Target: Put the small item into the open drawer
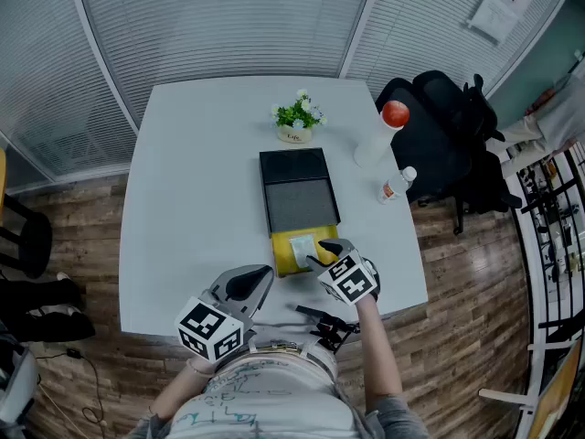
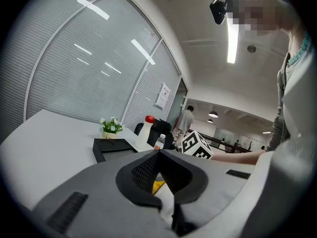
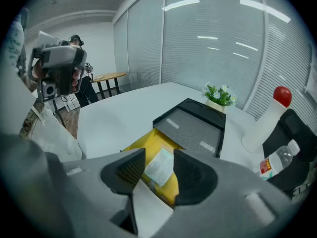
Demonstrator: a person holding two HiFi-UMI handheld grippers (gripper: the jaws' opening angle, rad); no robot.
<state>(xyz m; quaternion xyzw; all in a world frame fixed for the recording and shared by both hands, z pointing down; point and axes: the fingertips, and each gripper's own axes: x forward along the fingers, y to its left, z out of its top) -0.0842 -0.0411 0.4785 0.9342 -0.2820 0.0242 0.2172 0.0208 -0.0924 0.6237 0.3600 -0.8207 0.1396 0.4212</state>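
Grey padded jaws of our right gripper [image 3: 159, 156] stand apart, and between them we see the small white packet [image 3: 159, 168], which seems to lie flat in the yellow drawer [image 3: 142, 148] and not in a grip. The drawer is pulled out of the black box [image 3: 194, 125] towards the near edge of the tabletop [image 1: 192, 208]. We judge the release the step in hand: keep the jaws wide and rise straight up, so no pad drags the packet over the rim. Our left gripper [image 2: 159, 154] hangs beside it near that edge, jaws together on nothing, best kept clear.
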